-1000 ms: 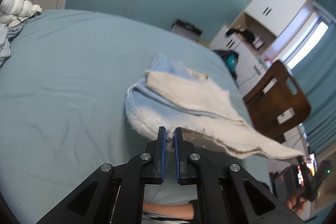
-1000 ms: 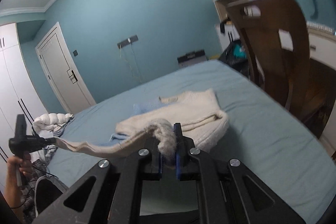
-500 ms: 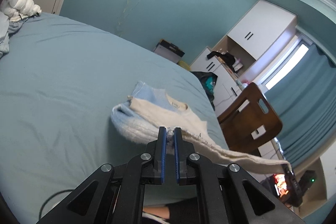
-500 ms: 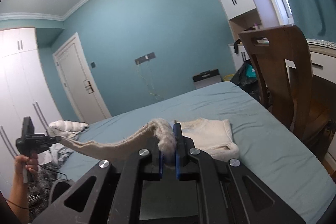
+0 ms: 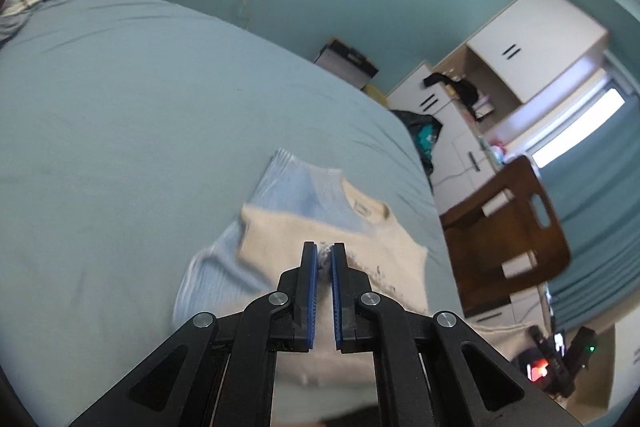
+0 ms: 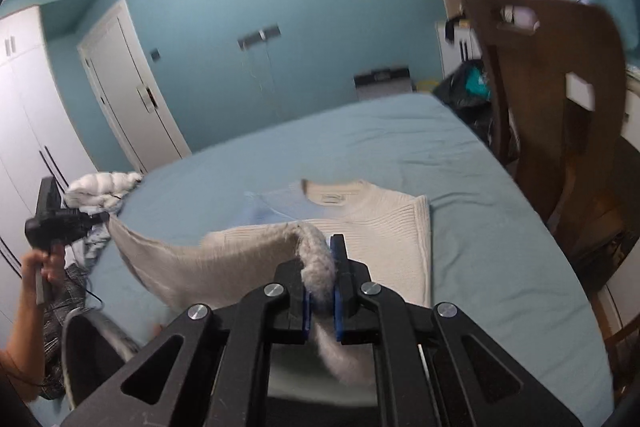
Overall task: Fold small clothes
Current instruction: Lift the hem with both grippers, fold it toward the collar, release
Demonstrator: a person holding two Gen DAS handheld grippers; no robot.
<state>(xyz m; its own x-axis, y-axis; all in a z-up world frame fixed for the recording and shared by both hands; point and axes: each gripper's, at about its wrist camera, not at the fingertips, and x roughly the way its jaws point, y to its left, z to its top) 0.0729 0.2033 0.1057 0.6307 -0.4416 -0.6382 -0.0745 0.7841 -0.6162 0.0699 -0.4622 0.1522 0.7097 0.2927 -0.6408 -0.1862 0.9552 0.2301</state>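
A small cream and pale blue knit sweater [image 5: 320,219] lies on the blue bed, its neck end away from me. My left gripper [image 5: 324,255] is shut on the sweater's near hem. My right gripper [image 6: 320,247] is shut on the other corner of the fuzzy hem [image 6: 316,263]. The hem edge hangs taut between the two grippers above the sweater body [image 6: 372,223]. The left gripper also shows in the right wrist view [image 6: 56,227], held by a hand at the left.
The blue bed [image 5: 120,147] spreads wide to the left. A wooden chair [image 6: 560,115] stands at the bed's right side. A pile of white and grey clothes [image 6: 100,183] lies on the far left corner. White cupboards [image 5: 520,39] line the far wall.
Both grippers have carried the hem forward over the sweater toward its neck. The lifted lower part now hangs above the sweater's body.
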